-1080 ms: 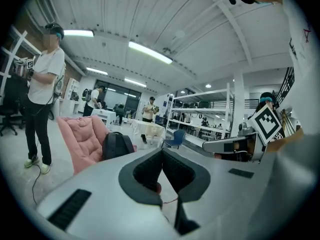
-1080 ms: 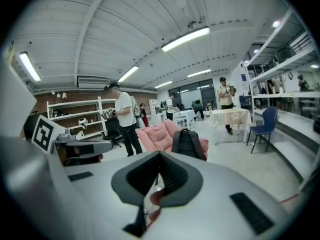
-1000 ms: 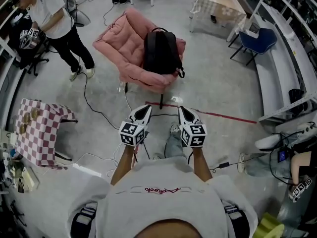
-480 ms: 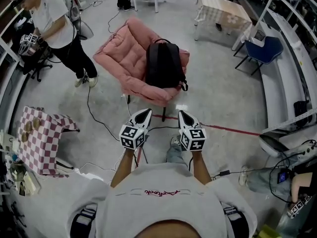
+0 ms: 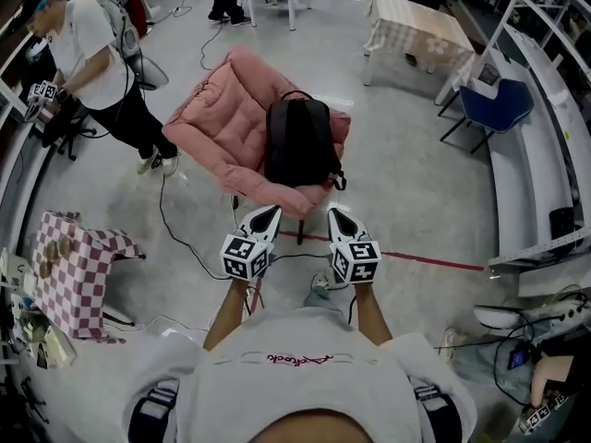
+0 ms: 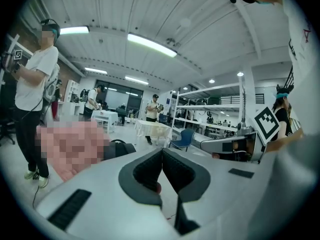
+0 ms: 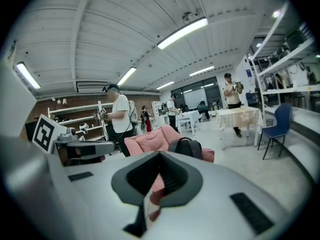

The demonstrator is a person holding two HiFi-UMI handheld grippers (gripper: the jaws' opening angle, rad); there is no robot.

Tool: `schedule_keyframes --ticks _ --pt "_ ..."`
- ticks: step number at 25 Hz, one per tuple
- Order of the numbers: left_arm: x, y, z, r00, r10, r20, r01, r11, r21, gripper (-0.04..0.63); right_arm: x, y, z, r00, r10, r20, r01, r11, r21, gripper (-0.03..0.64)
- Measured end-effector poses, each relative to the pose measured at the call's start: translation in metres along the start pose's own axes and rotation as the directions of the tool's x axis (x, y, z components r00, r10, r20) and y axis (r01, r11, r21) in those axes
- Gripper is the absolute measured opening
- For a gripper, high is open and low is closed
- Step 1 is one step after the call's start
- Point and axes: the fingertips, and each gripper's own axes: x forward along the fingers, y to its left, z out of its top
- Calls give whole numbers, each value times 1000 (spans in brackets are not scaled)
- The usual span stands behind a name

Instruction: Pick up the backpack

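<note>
Two pairs of fingers are pressed tip to tip with nothing between them: those of the left gripper (image 6: 162, 153) and those of the right gripper (image 7: 160, 156). With the target out of reach there is nothing to grip, so carrying them closed looks like a plain travelling posture. They will have to part before any grasp.

Both grippers are held side by side just ahead of the person's chest, close together but not touching, marker cubes uppermost. Their noses tilt slightly below level and aim towards the chair. The bare forearms run straight forward from the body, roughly parallel, elbows tucked in.

The black backpack (image 5: 300, 143) sits on the pink armchair (image 5: 226, 123), leaning back against the cushion towards the seat's right side. Its carry loop (image 5: 297, 94) stands up at the top, and a strap hangs over the seat's front edge. The chair's front edge lies just beyond the fingertips in the head view, while the bag is further back. The loop seems the natural hold, since it stands free of the cushion.
</note>
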Motion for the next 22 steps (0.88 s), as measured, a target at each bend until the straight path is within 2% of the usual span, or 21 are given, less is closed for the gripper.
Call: schedule_keyframes --ticks 14,22 --pt "114 21 42 999 48 18 -48 998 28 11 78 -90 46 999 50 18 -50 999 10 18" --pt "141 41 40 996 90 21 -91 996 21 11 112 -106 48 996 91 9 -91 996 2 18"
